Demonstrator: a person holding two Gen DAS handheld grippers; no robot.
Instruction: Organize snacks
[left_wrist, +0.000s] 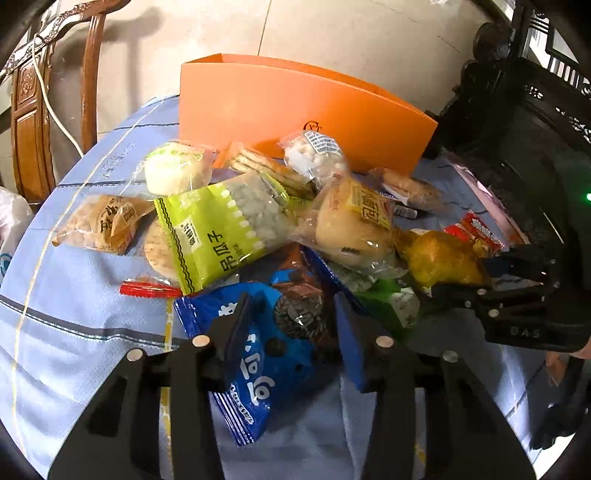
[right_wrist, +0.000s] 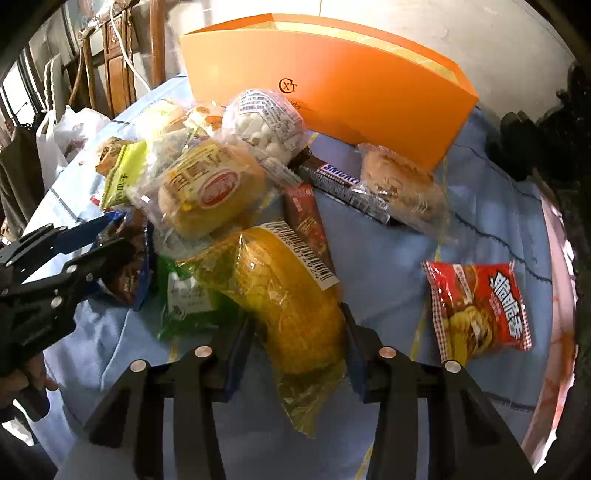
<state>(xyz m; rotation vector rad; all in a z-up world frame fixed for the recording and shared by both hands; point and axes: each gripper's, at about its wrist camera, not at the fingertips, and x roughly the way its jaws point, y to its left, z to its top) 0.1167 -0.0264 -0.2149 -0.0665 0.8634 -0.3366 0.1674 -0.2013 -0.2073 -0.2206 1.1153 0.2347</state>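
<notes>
The green packet (right_wrist: 186, 301) lies mostly buried under the corn packet (right_wrist: 291, 295), its print too small to read. The brown cookie packet (left_wrist: 301, 295) hides partly behind the blue cookie packet (left_wrist: 258, 343). The orange box (right_wrist: 332, 92) conceals its own inside.

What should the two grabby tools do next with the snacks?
Probably lift both snacks and carry them to the open orange cardboard box behind the pile. The left tool looks clamped on the blue cookie packet, and the right tool on the clear-wrapped yellow corn cob, so both seem gripped.
</notes>
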